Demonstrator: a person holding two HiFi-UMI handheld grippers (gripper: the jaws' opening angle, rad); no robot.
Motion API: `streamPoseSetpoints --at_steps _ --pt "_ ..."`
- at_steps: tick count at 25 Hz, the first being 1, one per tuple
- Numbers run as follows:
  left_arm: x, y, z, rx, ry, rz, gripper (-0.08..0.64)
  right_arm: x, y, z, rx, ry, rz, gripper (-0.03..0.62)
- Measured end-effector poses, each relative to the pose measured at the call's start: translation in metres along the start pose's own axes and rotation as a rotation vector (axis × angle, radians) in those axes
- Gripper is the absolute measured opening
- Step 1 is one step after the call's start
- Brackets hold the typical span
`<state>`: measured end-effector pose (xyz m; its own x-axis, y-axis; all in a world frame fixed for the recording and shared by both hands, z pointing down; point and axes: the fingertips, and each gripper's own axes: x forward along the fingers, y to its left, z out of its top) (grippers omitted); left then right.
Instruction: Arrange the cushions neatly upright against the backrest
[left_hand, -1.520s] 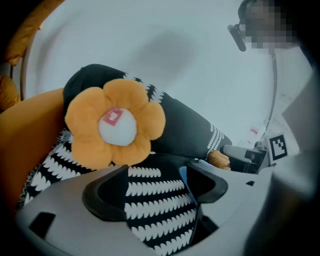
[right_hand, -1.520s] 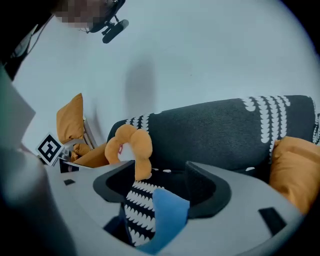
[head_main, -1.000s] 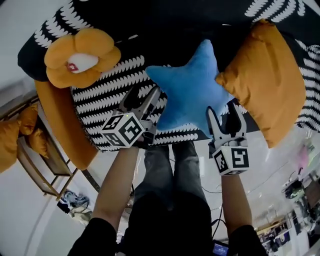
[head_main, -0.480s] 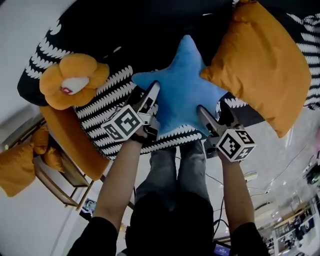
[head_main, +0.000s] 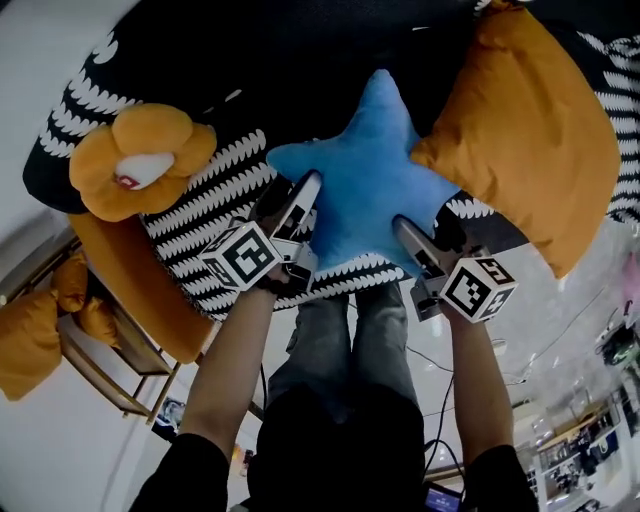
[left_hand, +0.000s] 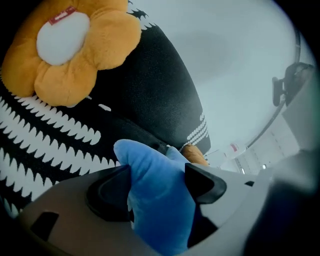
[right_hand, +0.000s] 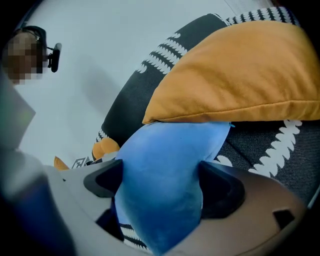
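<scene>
A blue star cushion (head_main: 365, 180) stands on the black-and-white patterned sofa seat (head_main: 200, 210), its top point against the dark backrest (head_main: 280, 50). My left gripper (head_main: 290, 195) holds the star's lower-left arm (left_hand: 155, 200); its jaws have just been closing and both pads press the plush. My right gripper (head_main: 425, 235) straddles the lower-right arm (right_hand: 165, 170); its jaws have just been opening and now stand wide, with the plush filling the gap. An orange flower cushion (head_main: 140, 160) lies to the left. An orange square cushion (head_main: 530, 120) leans at the right, overlapping the star's right arm.
The sofa's orange lower edge (head_main: 140, 290) runs below the seat at the left. A wooden rack (head_main: 100, 360) with orange cushions (head_main: 30, 340) stands beside it. The person's legs (head_main: 340, 340) are right in front of the sofa.
Both grippers have sunk a little with the star cushion. The right gripper has rolled, its marker cube now tilted, and its jaws have spread. The star has settled beside the orange square cushion.
</scene>
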<state>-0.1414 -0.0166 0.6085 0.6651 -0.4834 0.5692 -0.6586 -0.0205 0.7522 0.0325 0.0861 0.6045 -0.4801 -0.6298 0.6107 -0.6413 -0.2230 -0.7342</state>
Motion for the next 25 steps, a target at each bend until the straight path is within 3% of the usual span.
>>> streamPoseSetpoints --at_steps 3,5,8,13,18,22,25 --pt "-0.014 -0.004 -0.009 0.001 0.006 -0.057 0.317 0.000 0.008 -0.003 -0.015 -0.012 -0.012 0.482" --pt "-0.020 -0.013 -0.016 0.005 0.004 -0.090 0.224 0.002 0.017 -0.005 -0.025 -0.016 -0.019 0.482" --pt "-0.030 -0.021 -0.016 -0.006 -0.027 -0.100 0.156 0.006 0.034 -0.014 -0.051 -0.010 -0.030 0.482" --pt "-0.065 -0.004 -0.013 0.017 -0.059 -0.066 0.147 0.017 0.065 -0.041 -0.092 0.050 0.006 0.482" --pt "-0.118 0.027 -0.008 -0.029 -0.117 0.032 0.144 0.033 0.100 -0.077 -0.147 0.130 0.062 0.483" --pt "-0.139 0.053 -0.023 -0.107 -0.123 0.081 0.146 0.037 0.097 -0.098 -0.175 0.203 0.056 0.483" --pt "-0.135 0.057 -0.024 -0.137 -0.137 0.085 0.232 0.030 0.088 -0.088 -0.147 0.232 0.066 0.483"
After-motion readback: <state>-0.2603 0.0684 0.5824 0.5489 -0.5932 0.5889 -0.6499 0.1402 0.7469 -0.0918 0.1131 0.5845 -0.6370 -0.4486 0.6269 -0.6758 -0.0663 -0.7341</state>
